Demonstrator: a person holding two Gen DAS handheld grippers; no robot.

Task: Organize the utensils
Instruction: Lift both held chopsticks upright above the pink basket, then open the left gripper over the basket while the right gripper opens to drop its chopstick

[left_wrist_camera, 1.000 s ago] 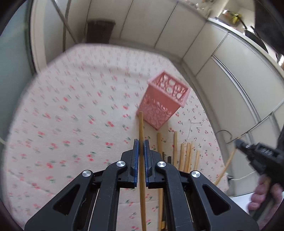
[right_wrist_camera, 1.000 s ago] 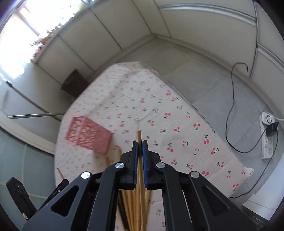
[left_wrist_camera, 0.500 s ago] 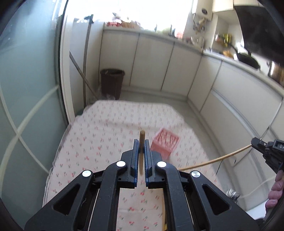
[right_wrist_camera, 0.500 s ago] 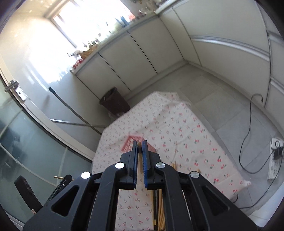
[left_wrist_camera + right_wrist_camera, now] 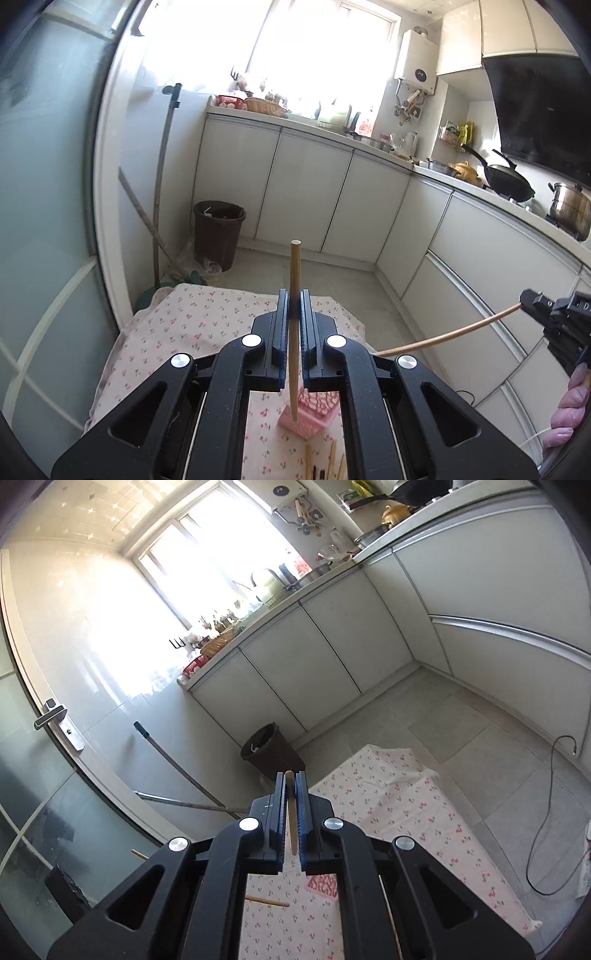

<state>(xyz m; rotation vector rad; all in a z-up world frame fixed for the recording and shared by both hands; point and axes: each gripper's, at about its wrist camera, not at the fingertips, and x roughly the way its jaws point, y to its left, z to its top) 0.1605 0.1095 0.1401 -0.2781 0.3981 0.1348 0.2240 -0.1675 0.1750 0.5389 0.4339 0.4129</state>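
Observation:
My left gripper is shut on a wooden chopstick held upright; its lower end hangs over the pink lattice basket on the cherry-print tablecloth. My right gripper is shut on another wooden chopstick. In the left wrist view it appears at the right, its chopstick slanting down towards the basket. The basket shows partly below my right gripper. Several more chopsticks lie on the cloth in front of the basket.
A brown bin and mop handles stand beyond the table's far end. White kitchen cabinets run along the back and right. A power cable lies on the floor to the right of the table.
Both grippers have lifted from the table and tilted upwards, each keeping its chopstick. The view went from the tablecloth to the kitchen, and the basket now sits low beneath the grippers.

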